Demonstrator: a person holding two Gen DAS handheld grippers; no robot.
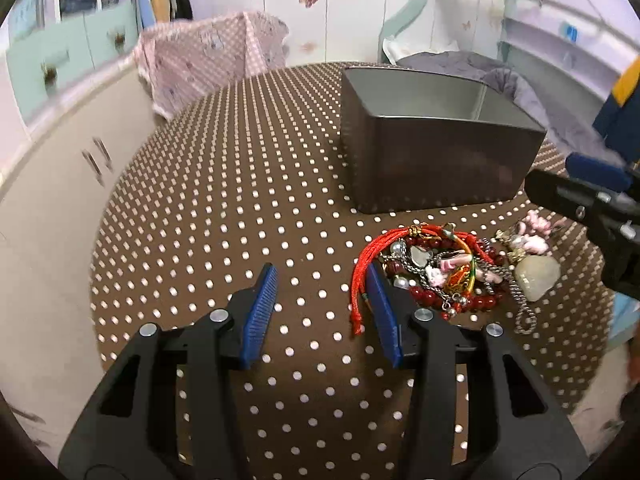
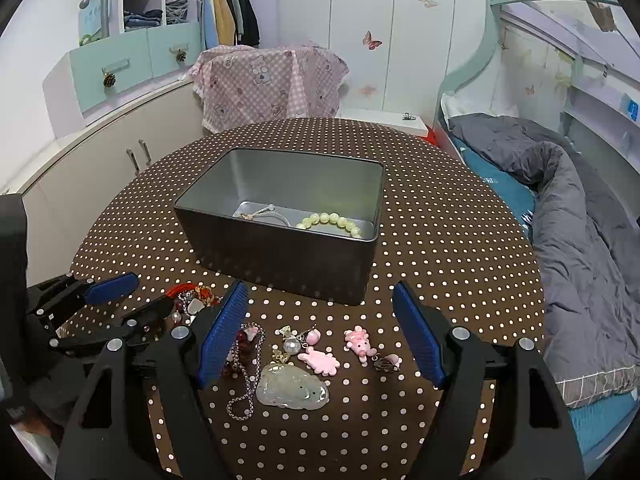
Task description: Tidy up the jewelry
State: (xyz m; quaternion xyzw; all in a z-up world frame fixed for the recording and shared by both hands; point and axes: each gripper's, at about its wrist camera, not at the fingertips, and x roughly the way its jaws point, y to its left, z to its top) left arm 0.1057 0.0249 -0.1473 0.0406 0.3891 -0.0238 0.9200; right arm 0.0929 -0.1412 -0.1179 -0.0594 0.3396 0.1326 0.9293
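Hovering over the polka-dot table (image 2: 440, 216), right gripper (image 2: 320, 312) spread wide, empty, above jade pendant (image 2: 292, 392) and pink charms (image 2: 340, 348). Left gripper (image 1: 322, 284) also wide apart, holding nothing, one pad against red cord (image 1: 362, 276) of jewelry pile (image 1: 444, 272). Tin (image 2: 280, 248) holds green bead bracelet (image 2: 332, 222).

You had nothing readable in either view. The only trace of lettering was a few pale marks on the teal bedsheet (image 2: 506, 190) beside the table in the right wrist view, too small and bent by the lens for you to make out. A blue tag on the shelf (image 2: 633, 109) at the far right carried a light mark, also illegible.
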